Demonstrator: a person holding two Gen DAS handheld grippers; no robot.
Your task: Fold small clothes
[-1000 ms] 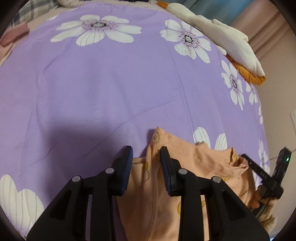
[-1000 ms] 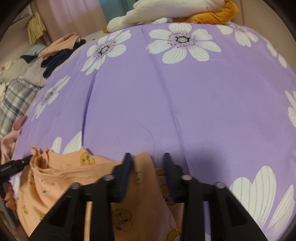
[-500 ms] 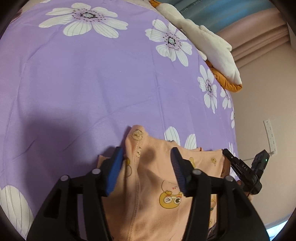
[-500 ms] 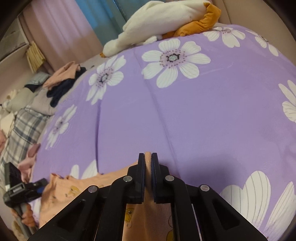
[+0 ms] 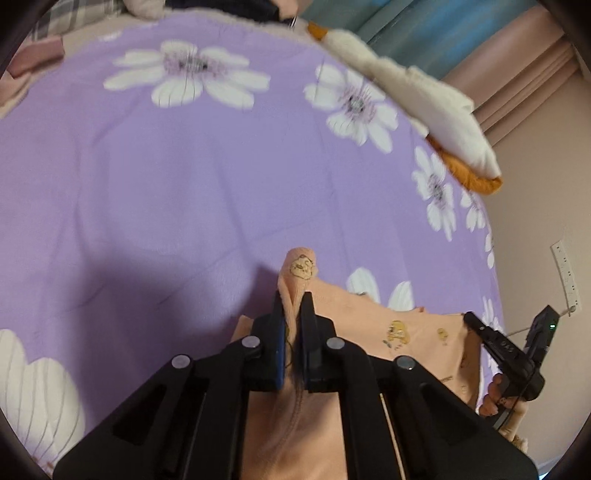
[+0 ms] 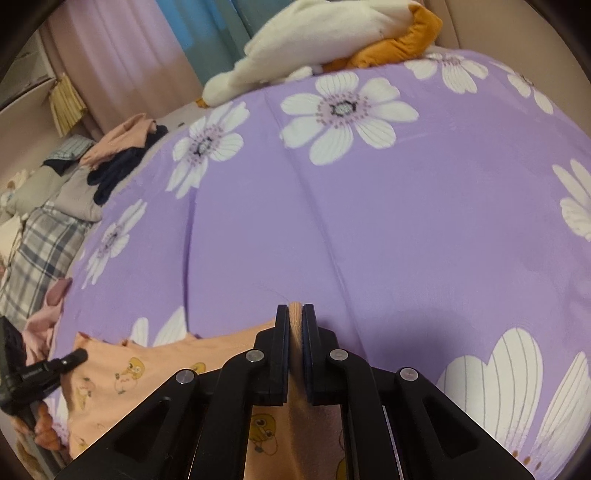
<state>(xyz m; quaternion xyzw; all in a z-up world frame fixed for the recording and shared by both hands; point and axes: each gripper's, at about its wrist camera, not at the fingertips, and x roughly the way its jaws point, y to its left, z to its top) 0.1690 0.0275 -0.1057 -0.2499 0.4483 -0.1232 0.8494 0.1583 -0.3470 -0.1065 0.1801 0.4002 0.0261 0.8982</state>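
We see the left gripper (image 5: 291, 314) pinched tight on a bunched fold of the peach garment (image 5: 406, 332), a tuft with a printed duck sticking up just beyond its tips; a second ago these jaws stood apart either side of that same edge, and half a second ago they gaped wider still, so the clamp is new; the view has also tipped since then, with more of the blue curtain (image 5: 424, 33) and the wall now showing above and to the right of the tongs

The right gripper (image 6: 295, 317) is likewise narrowed to a slit, with a thin strip of the peach cloth squeezed between its pads and only a sliver showing past the tips; a second ago its jaws were open around the cloth; half a second ago they had already come together on it, and the hold looks the same now

The garment hangs and spreads between the two tongs: from the left gripper it runs off to the right toward the other tool, which shows at the right edge of that view with a hand (image 5: 495, 398) on it; from the right gripper it runs off to the left and below the fingers

Ahead of both tongs lies the purple bedspread (image 6: 369, 221) with white flowers; beyond it, far from the tips, a cream and orange plush toy (image 6: 332, 33); off to the left of the right gripper, a heap of other clothes (image 6: 110, 155)
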